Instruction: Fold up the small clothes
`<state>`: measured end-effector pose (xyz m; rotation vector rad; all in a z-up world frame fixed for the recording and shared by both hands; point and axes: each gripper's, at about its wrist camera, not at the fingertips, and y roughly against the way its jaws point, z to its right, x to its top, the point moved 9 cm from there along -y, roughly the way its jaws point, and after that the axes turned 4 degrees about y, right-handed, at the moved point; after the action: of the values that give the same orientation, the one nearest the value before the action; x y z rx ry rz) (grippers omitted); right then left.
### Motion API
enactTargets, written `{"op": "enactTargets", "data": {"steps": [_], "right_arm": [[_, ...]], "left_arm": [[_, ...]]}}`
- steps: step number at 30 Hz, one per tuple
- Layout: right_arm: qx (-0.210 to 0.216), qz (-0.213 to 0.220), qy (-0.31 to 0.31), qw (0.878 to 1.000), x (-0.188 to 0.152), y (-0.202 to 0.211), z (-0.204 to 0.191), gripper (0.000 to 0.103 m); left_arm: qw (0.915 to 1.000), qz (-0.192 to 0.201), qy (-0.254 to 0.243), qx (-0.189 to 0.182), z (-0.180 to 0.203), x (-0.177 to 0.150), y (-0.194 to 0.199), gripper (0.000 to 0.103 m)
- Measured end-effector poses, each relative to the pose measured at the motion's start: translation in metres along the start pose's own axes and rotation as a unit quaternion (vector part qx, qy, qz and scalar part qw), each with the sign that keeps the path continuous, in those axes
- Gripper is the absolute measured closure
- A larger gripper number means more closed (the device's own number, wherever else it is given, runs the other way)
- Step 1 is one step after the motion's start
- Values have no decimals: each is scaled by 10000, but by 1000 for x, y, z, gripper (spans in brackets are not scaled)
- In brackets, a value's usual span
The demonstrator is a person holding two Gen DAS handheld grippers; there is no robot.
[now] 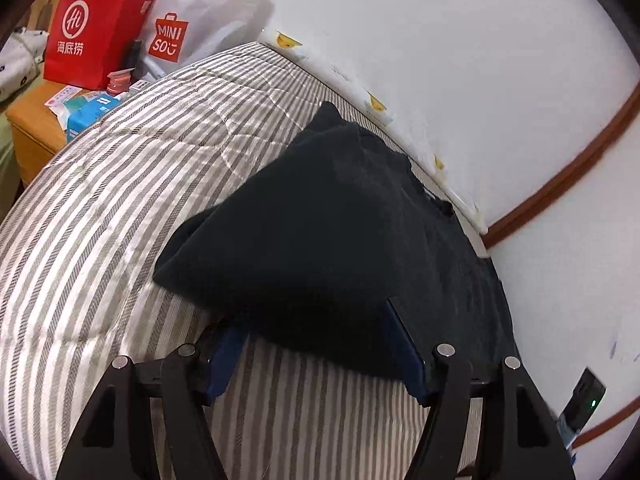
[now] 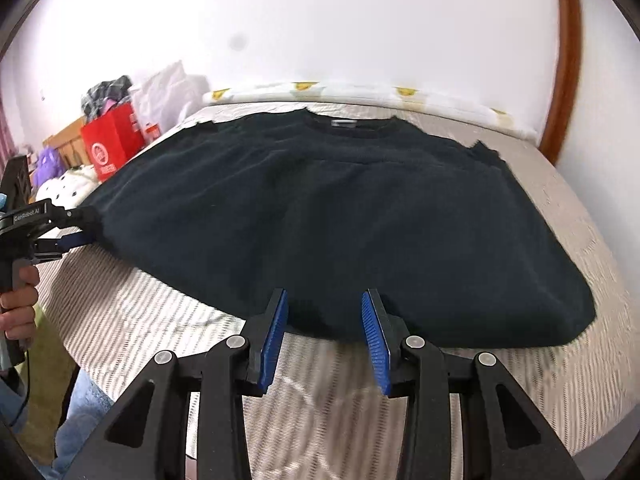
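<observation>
A black sweater [image 2: 340,208] lies spread on the striped bed [image 2: 140,300], collar toward the far wall. My right gripper [image 2: 325,308] is open, its blue pads at the hem's near edge, empty. My left gripper [image 1: 316,320] is open at the garment's left corner; the black sweater [image 1: 312,232] drapes over its fingertips and hides them. In the right wrist view the left gripper [image 2: 86,226] shows at the far left, its fingers spread above and below the cloth's edge.
A red paper bag [image 1: 100,24] and a white Miniso bag [image 1: 192,20] stand past the bed's far end, by a wooden nightstand [image 1: 32,132] with small items. The white wall [image 1: 480,80] runs along the bed's far side. A wooden door frame [image 2: 564,60] stands at right.
</observation>
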<state>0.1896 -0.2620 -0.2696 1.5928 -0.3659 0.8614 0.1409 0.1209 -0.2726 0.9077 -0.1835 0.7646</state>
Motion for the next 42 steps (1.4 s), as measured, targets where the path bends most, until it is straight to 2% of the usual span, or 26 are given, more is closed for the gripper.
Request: {"op": "enactTargets", "data": {"steps": [4,6,10,14,17,18,19,20,22,25,28,31,38,42], "right_arm": [[31,-43,-297,9995,-6,3,19,64],[33,-40,-388,9992,-7,5,25,64],[-85,12,-543,9985,-9,12,41,64],[-223,92,-689,9973,-11,19,60,62],[-300,111,-883,9956,-12,20,77,62],[-324,121,-942,9950,-13,20,82,62],[-355,141,-995,9943,-13,22,88,62],[-401,164,-1004,9940,-13,24,94,62],[-602,268,-989,9929,-12,32,107,61],[-821,412,-1027,9905,-10,45,129,59],[-885,495,-1124,9885,-10,55,143,58],[-972,484,-1207,9867,-14,62,155,58],[-1124,234,-1269,9852,-27,61,166,58],[-1013,169,-1260,9867,-22,59,157,57]], "left_arm": [[9998,146,118,113,-1,9,-6,40],[9988,188,46,456,-1,12,-10,48],[9951,412,-190,880,6,16,-4,75],[9889,614,-635,1193,32,22,6,82],[9844,846,-1109,1070,69,29,19,85],[9844,915,-1222,878,82,31,24,85],[9854,980,-1317,457,103,31,29,86],[9853,961,-1390,238,118,31,30,87],[9825,923,-1612,112,141,30,29,87],[9746,782,-2086,-215,185,15,18,89],[9656,445,-2518,-476,223,-9,-7,89],[9581,76,-2796,-623,242,-35,-33,89],[9515,-1061,-2804,-693,239,-90,-96,90],[9457,-1171,-2953,-684,238,-96,-92,88]]}}
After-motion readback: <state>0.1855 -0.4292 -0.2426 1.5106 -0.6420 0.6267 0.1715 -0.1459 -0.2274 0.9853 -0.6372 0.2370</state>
